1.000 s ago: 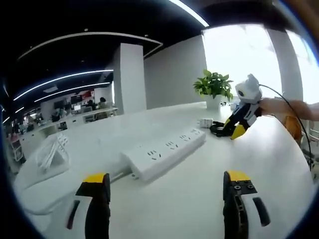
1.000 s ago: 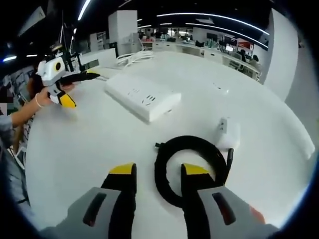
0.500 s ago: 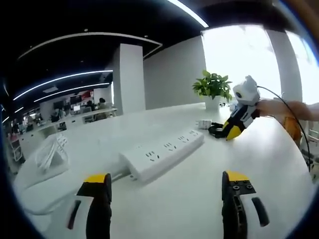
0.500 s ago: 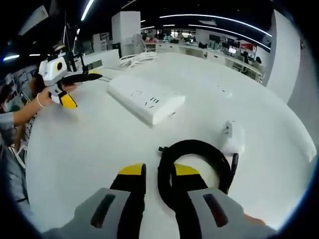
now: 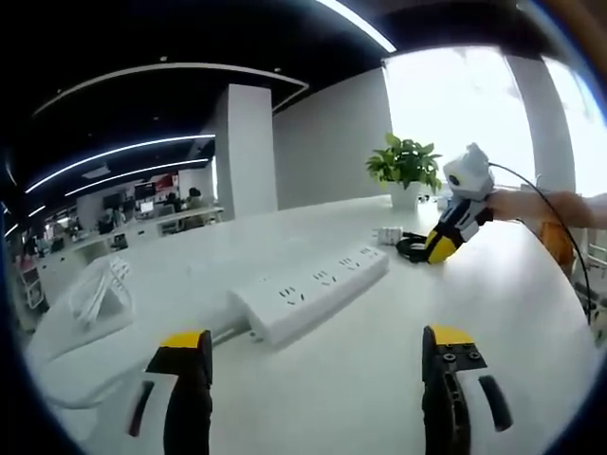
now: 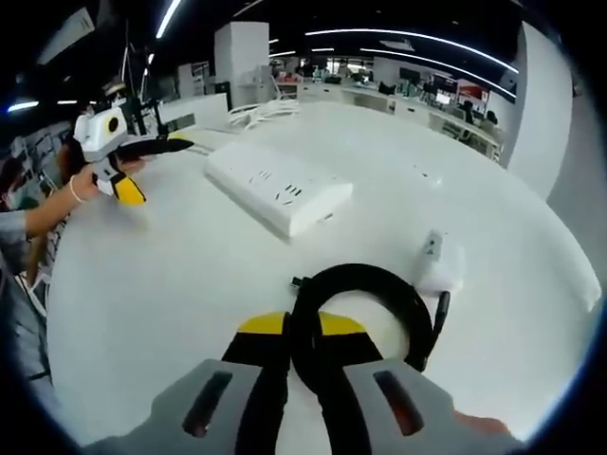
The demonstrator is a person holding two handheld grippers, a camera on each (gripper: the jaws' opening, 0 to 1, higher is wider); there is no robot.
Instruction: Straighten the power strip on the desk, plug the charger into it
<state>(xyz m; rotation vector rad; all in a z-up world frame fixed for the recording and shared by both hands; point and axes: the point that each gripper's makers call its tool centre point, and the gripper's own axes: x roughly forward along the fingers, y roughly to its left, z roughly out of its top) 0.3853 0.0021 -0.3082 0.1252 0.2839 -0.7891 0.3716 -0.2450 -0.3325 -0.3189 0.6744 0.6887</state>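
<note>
Potted plant [image 5: 406, 169] stands beyond white pillar [image 5: 245, 150].

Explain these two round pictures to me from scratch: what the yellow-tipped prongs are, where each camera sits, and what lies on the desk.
A person holds a hand tool with two jaws in each hand, and a fisheye camera rides on each tool, looking along its jaws.

In the left gripper view, the left gripper has its jaws wide apart above the white desk, holding nothing. Ahead lies a white power strip. Farther off is the right gripper, with a potted plant behind.

In the right gripper view, the right gripper has closed on a coiled black cable, which leads to the white charger resting on the desk.
</note>
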